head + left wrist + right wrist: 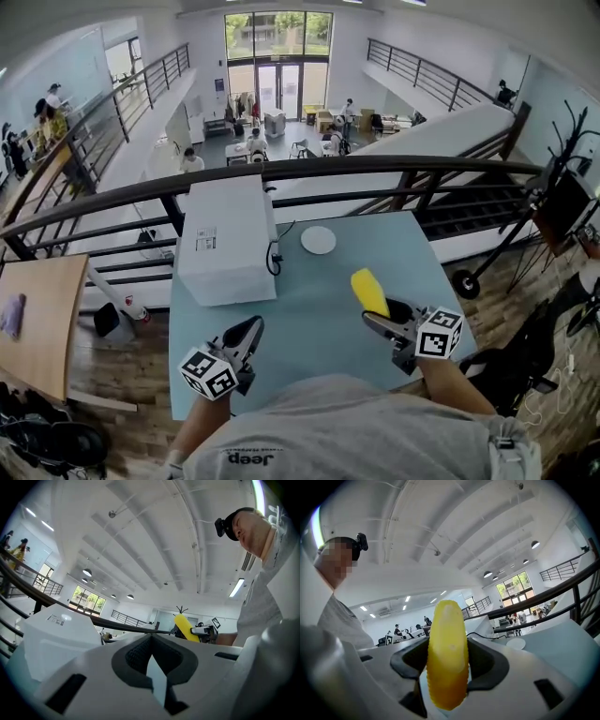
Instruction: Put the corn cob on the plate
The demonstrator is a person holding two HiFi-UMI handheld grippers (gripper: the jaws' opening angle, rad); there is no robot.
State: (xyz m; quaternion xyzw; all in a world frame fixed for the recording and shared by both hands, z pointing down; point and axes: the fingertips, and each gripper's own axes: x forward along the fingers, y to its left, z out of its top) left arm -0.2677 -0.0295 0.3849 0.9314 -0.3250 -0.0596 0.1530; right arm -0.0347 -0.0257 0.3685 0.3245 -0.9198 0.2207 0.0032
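The left gripper [248, 330] is empty, its jaws together. The plate [318, 240] sits farther back on the worktop [309, 319]. The right gripper [377, 317] has its jaws clamped on the corn [368, 291], which I judge mid-carry. Next it should go forward and lower onto the plate.

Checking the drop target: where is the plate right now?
In the head view the white plate sits near the far edge of the table, just right of the white box and beyond the corn cob clamped in the right gripper.
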